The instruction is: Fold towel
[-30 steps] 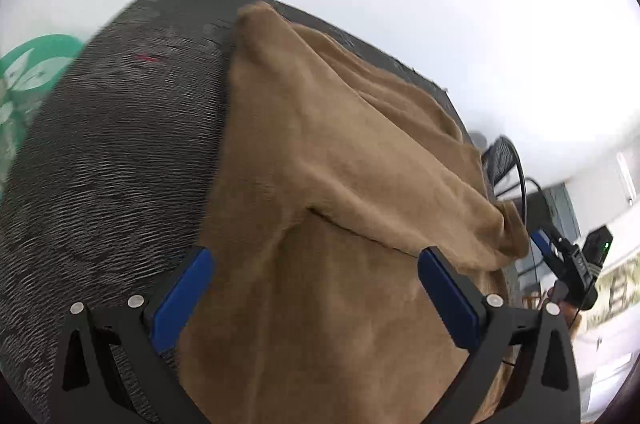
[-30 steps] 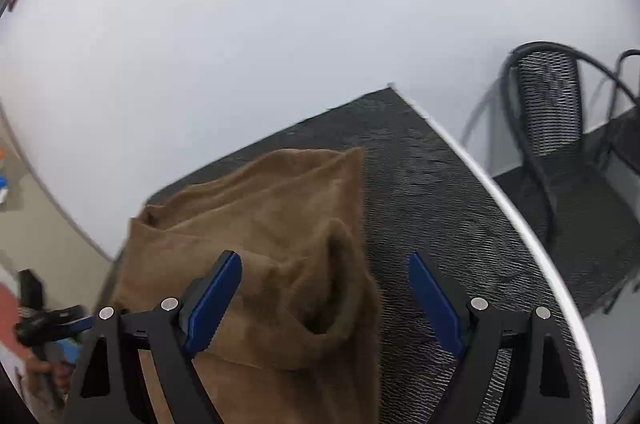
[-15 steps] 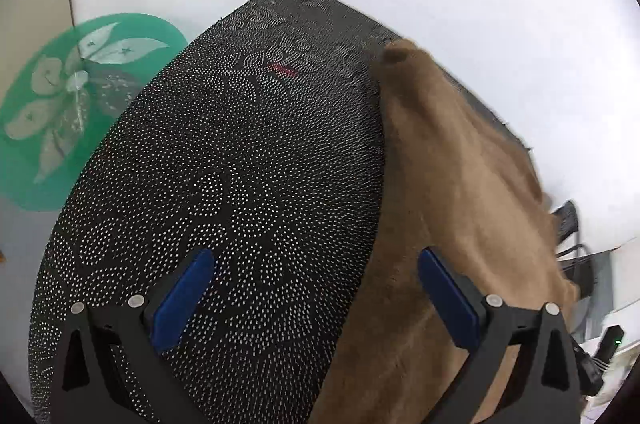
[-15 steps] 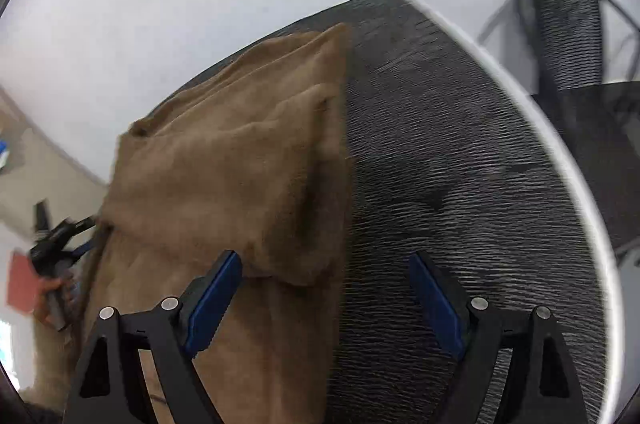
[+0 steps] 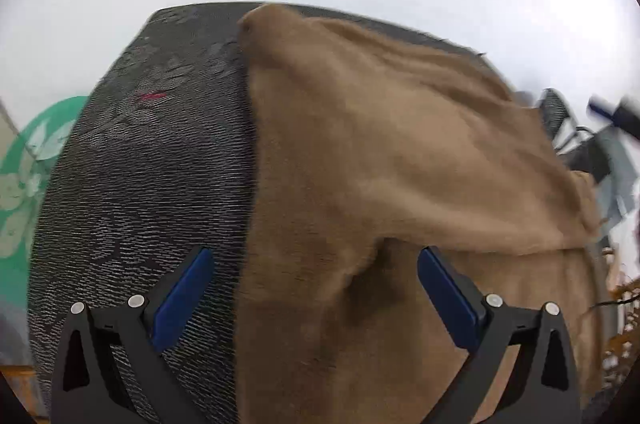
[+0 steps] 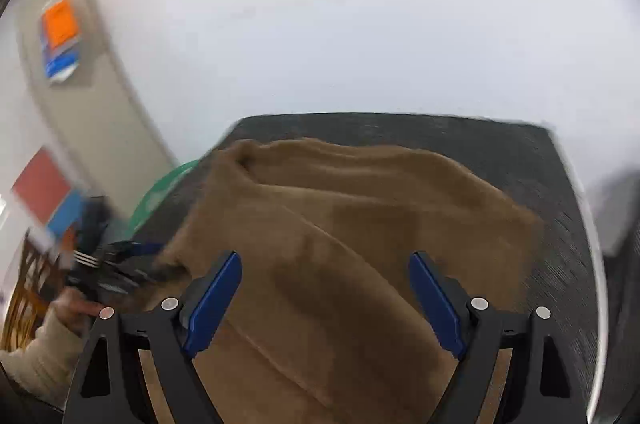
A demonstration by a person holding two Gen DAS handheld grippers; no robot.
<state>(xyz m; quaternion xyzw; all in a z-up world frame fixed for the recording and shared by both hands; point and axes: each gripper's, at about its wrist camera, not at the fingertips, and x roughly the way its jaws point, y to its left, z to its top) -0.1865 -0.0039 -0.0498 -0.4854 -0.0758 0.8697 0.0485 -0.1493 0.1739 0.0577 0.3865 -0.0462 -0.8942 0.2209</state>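
While both views are smeared by motion, the brown towel (image 5: 380,164) can be read clearly enough: it lies loosely folded on the dark patterned tabletop (image 5: 152,184), with one layer turned over another so that a thick rounded edge crosses it from the far left corner down toward the right. In the left wrist view the towel covers the right part of the tabletop, and its straight left edge runs from the far corner down between the jaws. The left gripper (image 5: 312,288) hangs above that edge with its jaws spread wide; its blue pads (image 5: 182,298) touch nothing, one over bare tabletop, the other over cloth.

From the right wrist view the towel (image 6: 360,224) fills the near middle of the tabletop (image 6: 520,148), with bare surface beyond it and to its right. The right gripper (image 6: 324,288) is also spread wide and pinches nothing, its pads (image 6: 436,304) apart over the cloth. At the left edge of this view the other gripper shows as a dark blur, held by a hand (image 6: 76,308) in a pale sleeve (image 6: 36,360). A green round mat (image 5: 28,168) lies on the floor left of the tabletop.
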